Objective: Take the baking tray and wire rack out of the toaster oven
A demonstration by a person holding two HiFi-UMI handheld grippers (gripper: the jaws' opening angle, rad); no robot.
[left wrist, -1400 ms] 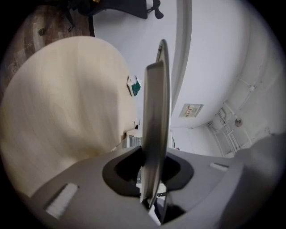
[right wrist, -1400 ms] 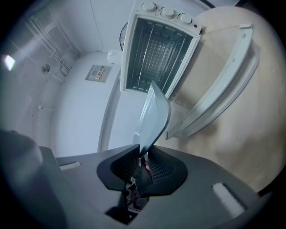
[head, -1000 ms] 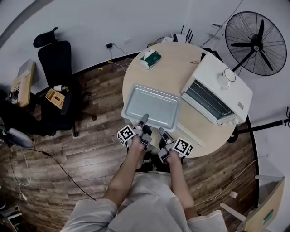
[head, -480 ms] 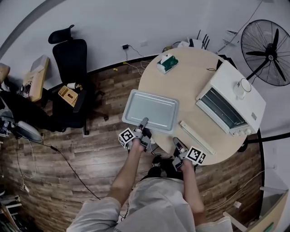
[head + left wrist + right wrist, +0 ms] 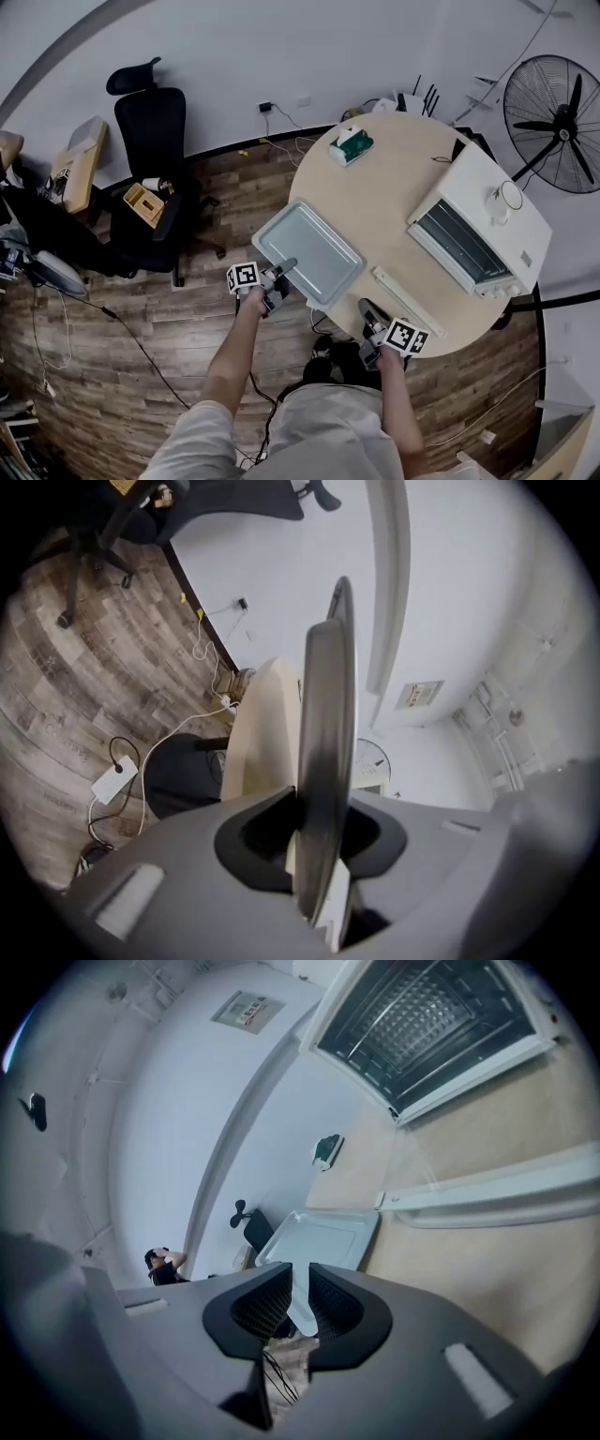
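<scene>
Your left gripper (image 5: 284,267) is clamped nearly closed on the near rim of the baking tray (image 5: 314,248), which lies ahead of it, overhanging the table (image 5: 394,178) edge. Your right gripper (image 5: 367,307) is open only a slit and empty. Beyond it, the inside of the toaster oven (image 5: 487,220) is hard to make out.

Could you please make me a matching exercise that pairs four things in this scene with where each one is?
Things:
1. baking tray
2. wire rack
3. tissue box
4. office chair

Places:
A. on the wood floor
B. inside the open toaster oven
C. rim clamped by the left gripper, at the table's near edge
D. near the table's far edge

Pairs: 1-C, 2-B, 3-D, 4-A
</scene>
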